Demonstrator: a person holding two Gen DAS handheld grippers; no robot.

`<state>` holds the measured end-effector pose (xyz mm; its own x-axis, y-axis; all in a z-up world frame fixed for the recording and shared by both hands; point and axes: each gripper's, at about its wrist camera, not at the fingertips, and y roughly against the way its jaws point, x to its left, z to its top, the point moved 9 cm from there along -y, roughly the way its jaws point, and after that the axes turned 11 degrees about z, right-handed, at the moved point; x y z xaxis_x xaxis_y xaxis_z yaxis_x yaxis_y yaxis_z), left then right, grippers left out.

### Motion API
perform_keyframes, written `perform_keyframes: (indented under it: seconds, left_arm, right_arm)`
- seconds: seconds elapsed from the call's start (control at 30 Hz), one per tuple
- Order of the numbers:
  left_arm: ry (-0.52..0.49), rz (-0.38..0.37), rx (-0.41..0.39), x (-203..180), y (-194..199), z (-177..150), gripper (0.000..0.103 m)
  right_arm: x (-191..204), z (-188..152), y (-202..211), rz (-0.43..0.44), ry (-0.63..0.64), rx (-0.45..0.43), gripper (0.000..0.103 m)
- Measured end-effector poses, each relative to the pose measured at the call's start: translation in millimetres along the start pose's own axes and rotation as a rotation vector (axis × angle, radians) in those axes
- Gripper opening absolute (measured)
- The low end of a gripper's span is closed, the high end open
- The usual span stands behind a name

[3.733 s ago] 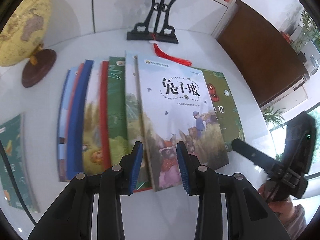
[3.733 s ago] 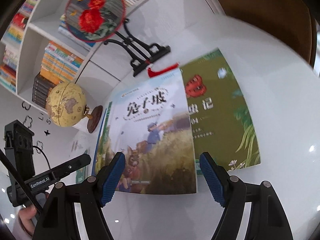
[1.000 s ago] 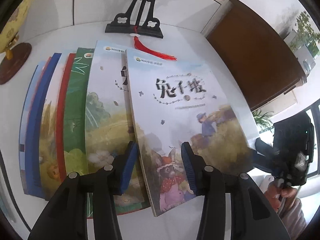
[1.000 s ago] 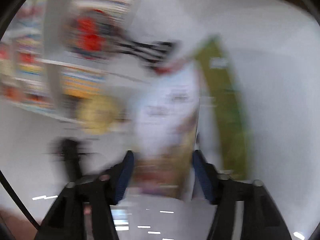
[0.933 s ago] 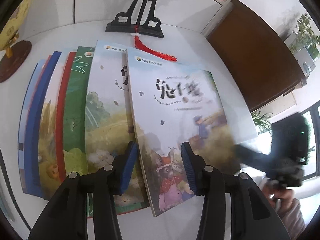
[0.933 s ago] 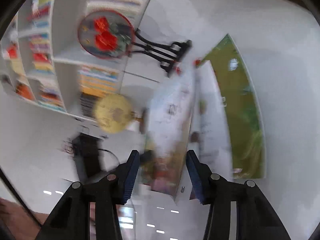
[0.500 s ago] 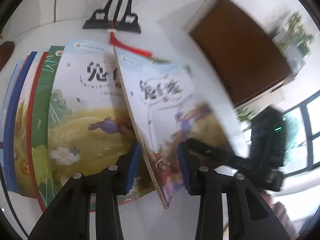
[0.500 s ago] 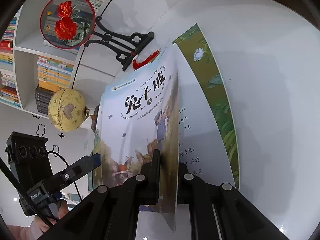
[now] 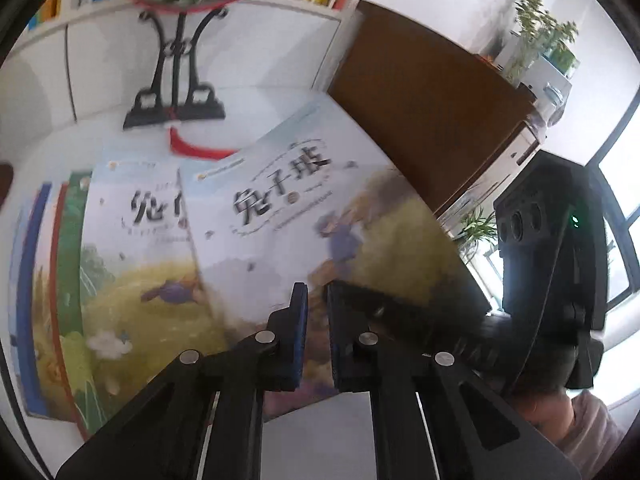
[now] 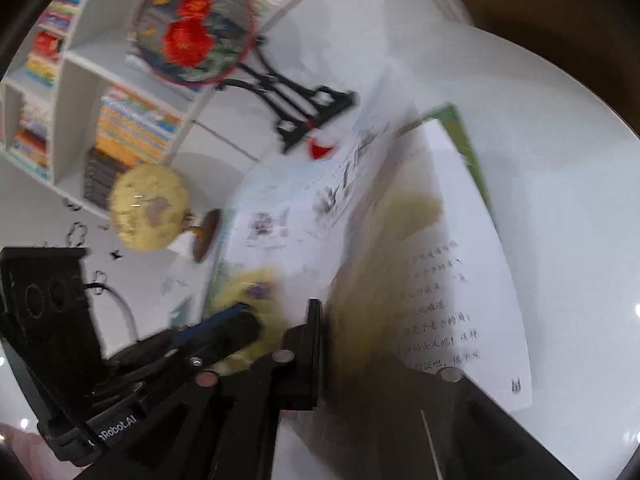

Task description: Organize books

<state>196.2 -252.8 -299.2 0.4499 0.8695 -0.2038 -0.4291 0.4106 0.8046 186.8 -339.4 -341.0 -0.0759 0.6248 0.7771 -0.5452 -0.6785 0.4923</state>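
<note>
A white table (image 9: 320, 432) stands before a white bookshelf (image 10: 80, 92) with a round fan on a black stand (image 9: 176, 80) and a globe (image 10: 150, 208). A fanned row of books (image 9: 80, 272) lies there. The top book (image 9: 304, 216), pale cover blurred, is tilted up, clamped along its near edge by the left gripper (image 9: 316, 320) and right gripper (image 10: 320, 344), both having just closed on it.

Bare white table (image 9: 316, 432) near, directly under the left gripper (image 9: 316, 300): free room there. Far side blocked by a fan stand (image 9: 176, 108), its red tassel (image 9: 196, 148) trailing toward the lifted rabbit book (image 9: 288, 216). Left taken up by a fanned row of books (image 9: 60, 280). Right crowded by the right gripper (image 9: 400, 312), with a brown cabinet (image 9: 424, 92) beyond. Open tabletop (image 10: 560, 208) right of the green book (image 10: 466, 140); globe (image 10: 148, 208) standing far left.
</note>
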Motion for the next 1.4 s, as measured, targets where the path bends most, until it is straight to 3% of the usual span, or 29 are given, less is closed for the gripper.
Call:
perform_keyframes:
  seconds: [0.1,0.2,0.3,0.37,0.4,0.47,0.57,0.63,0.7,1.0,1.27,1.4]
  left_arm:
    - [-0.061,0.049,-0.018,-5.1,6.0,1.2,0.008]
    - [-0.034,0.083,0.052,11.0,3.5,-8.6,0.010]
    - [0.056,0.102,0.163,40.1,-8.9,-22.0,0.012]
    - [0.131,0.102,0.210,54.5,-13.7,-28.6,0.024]
    - [0.176,0.091,0.222,60.6,-13.9,-31.5,0.025]
    - [0.226,0.064,0.238,62.0,-13.4,-37.2,0.030]
    - [0.218,0.079,0.285,58.1,-17.8,-46.8,0.036]
    - [0.197,0.086,0.283,52.5,-20.1,-46.9,0.040]
    - [0.187,0.089,0.288,45.4,-20.1,-48.1,0.045]
    - [0.140,0.106,0.313,23.0,-24.3,-56.8,0.047]
    - [0.232,0.097,0.366,19.8,-15.2,-74.7,0.047]
    - [0.228,0.105,0.416,18.6,-20.9,-88.6,0.047]
  right_arm:
    - [15.8,1.4,-0.8,0.007,0.041,-0.005,0.003]
    - [-2.7,-2.3,1.0,0.006,-0.049,0.000,0.004]
    - [-32.2,-9.1,18.5,-0.069,-0.107,-0.001,0.008]
    - [-45.8,-10.7,32.6,-0.067,-0.163,-0.021,0.009]
    - [-55.0,-12.3,38.7,-0.094,-0.185,-0.020,0.011]
    - [-68.8,-15.4,46.7,-0.175,-0.188,-0.001,0.019]
    - [-74.6,-18.2,50.1,-0.186,-0.205,0.016,0.031]
    - [-75.3,-15.5,52.3,-0.200,-0.205,0.011,0.052]
    - [-74.1,-12.4,50.1,-0.224,-0.180,0.017,0.052]
    - [-67.8,-14.8,33.3,-0.209,-0.152,0.069,0.060]
    - [-67.6,-17.7,36.1,-0.160,-0.170,0.069,0.062]
    - [-65.6,-18.1,34.9,-0.152,-0.160,0.078,0.065]
